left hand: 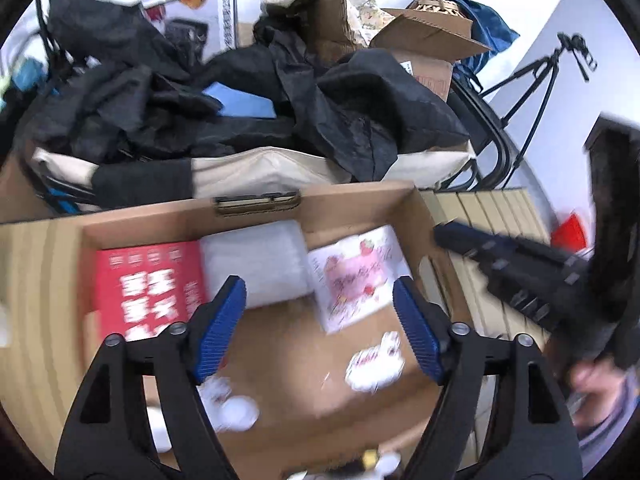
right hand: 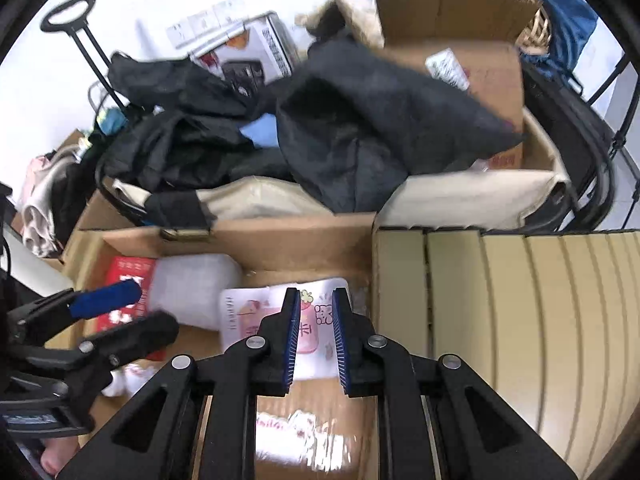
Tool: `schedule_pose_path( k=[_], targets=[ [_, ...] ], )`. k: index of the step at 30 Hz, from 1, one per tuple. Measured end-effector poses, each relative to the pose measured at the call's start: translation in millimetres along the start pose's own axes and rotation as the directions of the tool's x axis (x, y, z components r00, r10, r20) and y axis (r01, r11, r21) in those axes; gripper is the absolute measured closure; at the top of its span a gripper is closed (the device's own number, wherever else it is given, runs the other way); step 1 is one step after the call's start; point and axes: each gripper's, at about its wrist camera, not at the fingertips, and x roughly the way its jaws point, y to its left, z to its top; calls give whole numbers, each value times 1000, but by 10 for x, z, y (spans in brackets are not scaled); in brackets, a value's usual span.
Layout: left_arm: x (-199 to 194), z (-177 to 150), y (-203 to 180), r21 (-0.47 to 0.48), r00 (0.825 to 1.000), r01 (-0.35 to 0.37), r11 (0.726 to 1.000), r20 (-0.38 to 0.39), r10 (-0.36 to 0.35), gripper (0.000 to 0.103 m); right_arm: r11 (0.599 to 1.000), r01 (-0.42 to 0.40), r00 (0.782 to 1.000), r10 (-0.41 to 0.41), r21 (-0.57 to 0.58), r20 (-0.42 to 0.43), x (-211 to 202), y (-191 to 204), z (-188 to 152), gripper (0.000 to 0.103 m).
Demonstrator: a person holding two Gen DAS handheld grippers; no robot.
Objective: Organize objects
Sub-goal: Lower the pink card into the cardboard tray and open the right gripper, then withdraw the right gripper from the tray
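Cardboard box (left hand: 256, 208) sat low centre in both views, open-topped, pushed against a cream fabric bin (left hand: 280, 168) heaped with black clothing (left hand: 248, 92). Held a red packet (left hand: 148, 284) at back left, a white foam-like pack (left hand: 260, 260) beside it, a pink-printed white pouch (left hand: 356, 276) to the right, touching or nearly so. Small white wrapped items (left hand: 376, 364) lay loose on the box floor nearer the camera; too blurred to name further.

Left gripper (left hand: 320, 300) hung above the box interior, jaws spread wide, nothing between them. Right gripper (right hand: 316, 312) hovered over the pink pouch (right hand: 280, 312), jaws narrowed to a slim gap, holding nothing as far as visible. Slatted beige surface (right hand: 520, 320) lay directly right of the box.

Step in hand, judged: picking or straightening contents inside the box. Heavy motion blur in both views, so better to slow down before closing. For the pouch: better taken by an edge, not pressed flat from above, since thin and flat on cardboard. Loose small items likely slippery in wrappers; worth centring between the pads first. Worth keeping both tools apart, being near each other over the same box.
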Motion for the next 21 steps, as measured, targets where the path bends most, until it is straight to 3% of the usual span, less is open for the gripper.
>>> schedule_pose_path(
  k=[3,5,6,7,8,10,15,18,21],
  targets=[
    [-386,-116,-57,48,997,-73,996,16,72,29,999,14,1000,-14,-35,13,-389,44,-24,80],
    [-729,-197,-91,69,994,-102,992,35,99,28,998,29,999,-27,-64,31,-718,93,-84,68],
    [-960,-255,-122,81,994,-106,991,49,102,26,997,26,999,-23,-74,38,-882,107,-123,52],
    [-1178,-318,-148,87,994,-96,992,64,91,22,996,21,999,-16,-88,51,-1113,137,-186,29],
    [-1386,-393,-177,95,994,-76,993,79,69,14,995,18,998,-12,-98,64,-1290,151,-249,20],
    [-1745,-567,-248,116,992,-57,992,114,44,6,992,15,996,-4,-123,91,-1665,209,-399,18],
    [-2527,-1177,-543,173,971,-188,967,182,156,1,981,6,995,14,-192,103,-2512,381,-992,18],
    [-2875,-1488,-613,154,969,-167,974,206,134,0,976,-2,992,28,-216,119,-2861,465,-1339,18],
    [-3192,-1886,-622,105,952,-184,977,266,150,0,974,-27,987,61,-226,145,-3178,557,-1757,18]
  ],
)
